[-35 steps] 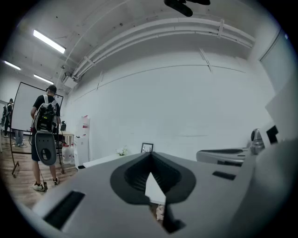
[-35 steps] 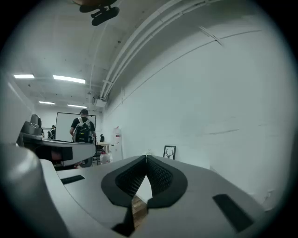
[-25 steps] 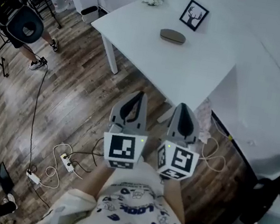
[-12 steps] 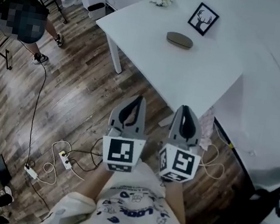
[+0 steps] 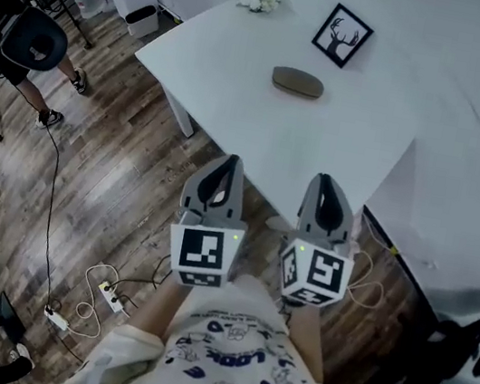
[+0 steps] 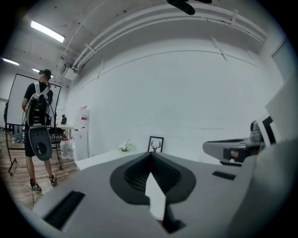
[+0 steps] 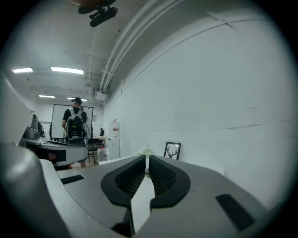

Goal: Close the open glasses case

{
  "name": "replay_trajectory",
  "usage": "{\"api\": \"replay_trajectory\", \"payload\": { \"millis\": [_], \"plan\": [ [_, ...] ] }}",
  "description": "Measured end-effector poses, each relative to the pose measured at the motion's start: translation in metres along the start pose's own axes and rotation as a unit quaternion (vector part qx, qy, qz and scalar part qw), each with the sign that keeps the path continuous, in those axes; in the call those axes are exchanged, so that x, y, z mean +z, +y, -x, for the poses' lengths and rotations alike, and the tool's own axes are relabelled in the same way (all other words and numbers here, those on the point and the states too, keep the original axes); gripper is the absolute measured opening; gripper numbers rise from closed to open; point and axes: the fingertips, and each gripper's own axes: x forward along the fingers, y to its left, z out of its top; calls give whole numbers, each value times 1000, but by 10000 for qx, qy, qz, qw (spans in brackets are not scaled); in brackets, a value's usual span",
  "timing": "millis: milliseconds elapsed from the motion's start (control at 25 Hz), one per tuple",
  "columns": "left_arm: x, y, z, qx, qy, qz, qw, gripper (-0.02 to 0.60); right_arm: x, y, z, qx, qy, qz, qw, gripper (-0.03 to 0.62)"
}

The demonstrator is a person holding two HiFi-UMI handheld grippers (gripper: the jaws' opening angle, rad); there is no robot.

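No word is reading clearly anywhere. Blue lettering is showing upside down on the person's white shirt [image 5: 229,359], nearest the camera, too blurred to spell out. Square black-and-white code markers are facing up on the left marker cube [image 5: 205,252] and the right marker cube [image 5: 317,276].

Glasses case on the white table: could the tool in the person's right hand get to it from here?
Probably yes, after a forward reach. The right tool, shut and empty, sits at the near edge of the table; only bare top separates it from the glasses case.
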Motion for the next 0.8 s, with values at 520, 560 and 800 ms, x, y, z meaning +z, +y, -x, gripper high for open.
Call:
{"api": "replay_trajectory", "payload": {
  "millis": [520, 560, 800],
  "plan": [
    [28, 82, -207, -748, 589, -275, 9951, 0, 12, -38, -199, -670, 611, -260, 9955, 21],
    [27, 84, -220, -821, 637, -320, 9941, 0, 10, -40, -211, -647, 678, -234, 9953, 45],
    [6, 92, -285, -1234, 1036, -549, 9854, 0, -3, -45, -274, -336, 1120, -55, 9931, 131]
  ]
}}
